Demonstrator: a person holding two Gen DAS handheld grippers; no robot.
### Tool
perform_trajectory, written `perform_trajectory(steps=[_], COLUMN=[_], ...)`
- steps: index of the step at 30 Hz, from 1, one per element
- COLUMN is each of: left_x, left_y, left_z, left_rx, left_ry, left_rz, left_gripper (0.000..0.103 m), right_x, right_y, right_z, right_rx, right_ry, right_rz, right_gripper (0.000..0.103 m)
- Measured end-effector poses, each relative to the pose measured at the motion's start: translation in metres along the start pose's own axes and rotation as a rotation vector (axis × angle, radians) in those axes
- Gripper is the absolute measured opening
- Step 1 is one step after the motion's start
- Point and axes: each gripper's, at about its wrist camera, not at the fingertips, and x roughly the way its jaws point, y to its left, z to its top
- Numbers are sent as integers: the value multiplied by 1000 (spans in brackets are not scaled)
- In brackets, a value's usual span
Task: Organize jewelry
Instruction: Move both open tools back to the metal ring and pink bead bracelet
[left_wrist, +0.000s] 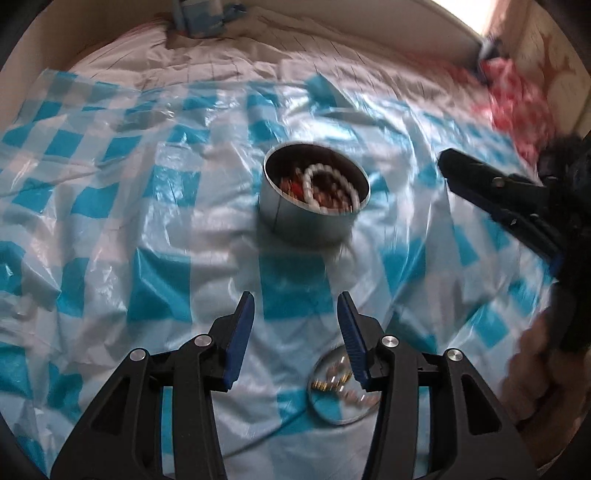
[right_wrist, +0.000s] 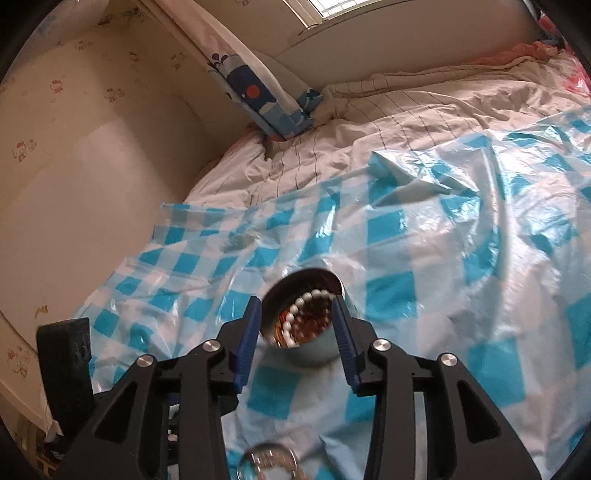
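Note:
A round metal tin stands on the blue-and-white checked plastic sheet. It holds a white bead bracelet and reddish-brown jewelry. A clear round lid with several small gold pieces lies near my left gripper's right finger. My left gripper is open and empty, short of the tin. My right gripper is open and empty, its fingers to either side of the tin as seen from behind, above it. The right gripper also shows at the right of the left wrist view. The bracelet shows between the fingers.
The sheet covers a bed with a striped beige cover. A blue patterned curtain hangs at the bed's far side by the wall. Red-patterned fabric lies at the far right. A clear round object sits at the bottom edge.

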Motion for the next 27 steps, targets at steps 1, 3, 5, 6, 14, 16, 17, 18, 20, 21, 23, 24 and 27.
perform_trajectory(steps=[1, 3, 5, 6, 14, 16, 17, 18, 20, 21, 23, 24, 27], left_x=[1, 4, 6, 7, 17, 20, 21, 23, 25, 25, 26, 27, 28], left_y=[-1, -2, -5, -7, -7, -7, -8, -8, -9, -10, -11, -12, -8], left_z=[-3, -9, -14, -17, -25, -27, -29, -30, -33, -34, -35, -36, -37], left_rx=[12, 38, 68, 87, 119, 131, 136, 140, 147, 152, 161, 165, 164], left_ry=[10, 35, 52, 62, 92, 100, 103, 111, 120, 121, 120, 121, 114], left_rz=[0, 5, 15, 19, 55, 70, 69, 64, 62, 62, 67, 84, 161], left_gripper=[44, 44, 44, 44, 44, 44, 44, 44, 44, 44, 44, 44, 38], right_x=[-5, -13, -18, -19, -20, -17, -15, -13, -10, -8, -5, -4, -1], right_y=[0, 1, 2, 3, 19, 20, 21, 21, 21, 21, 21, 21, 23], right_z=[-6, -23, -43, -51, -104, -108, -110, -111, -113, -114, -115, -116, -118], right_rx=[2, -14, -27, -36, -168, -187, -196, -201, -213, -220, -224, -227, -242], right_ry=[15, 62, 118, 142, 261, 273, 279, 283, 293, 300, 311, 315, 319], right_rz=[3, -16, -27, -37, -152, -174, -182, -186, -204, -215, -222, -226, -238], right_gripper=[41, 42, 43, 43, 52, 52, 52, 53, 54, 54, 54, 54, 54])
